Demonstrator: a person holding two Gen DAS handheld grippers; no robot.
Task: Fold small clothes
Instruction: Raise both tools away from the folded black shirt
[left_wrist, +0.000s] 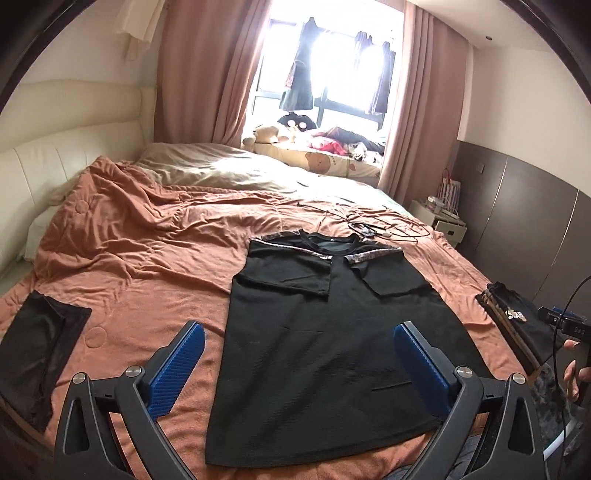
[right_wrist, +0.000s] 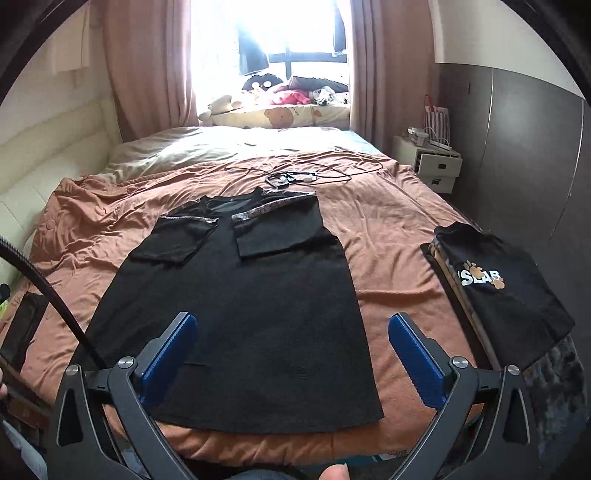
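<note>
Flat on the bed lies a black T-shirt (left_wrist: 325, 350), its matte, finely ribbed knit spread smooth into a long trapezoid that widens toward the near hem. Both short sleeves are turned inward across the chest as squared flaps, and a speckled grey band trims each shoulder beside the round collar. Beneath it stretches a rust-orange blanket (left_wrist: 147, 258), soft and brushed, rumpled into ridges toward a padded cream headboard (left_wrist: 70, 147). The left tongs (left_wrist: 297, 343) hang above the shirt's lower half, their ridged blue pads (left_wrist: 181, 365) spread wide with nothing between them but the cloth below, which they do not touch. The right tongs (right_wrist: 291, 338) hover likewise over the shirt's near portion, blue pads (right_wrist: 417, 358) set far apart and pinching nothing. Both sets have black, angular metal frames with round silver pivots. To the right, near the bed's edge, rests a folded black shirt (right_wrist: 506, 295) with white lettering and tan paw prints, sitting on a stack of other folded pieces. To the left lies a thin, slightly glossy black garment (left_wrist: 37, 354), folded into a rough rectangle. Thin black cables (right_wrist: 295, 173) loop across the blanket beyond the collar.
</note>
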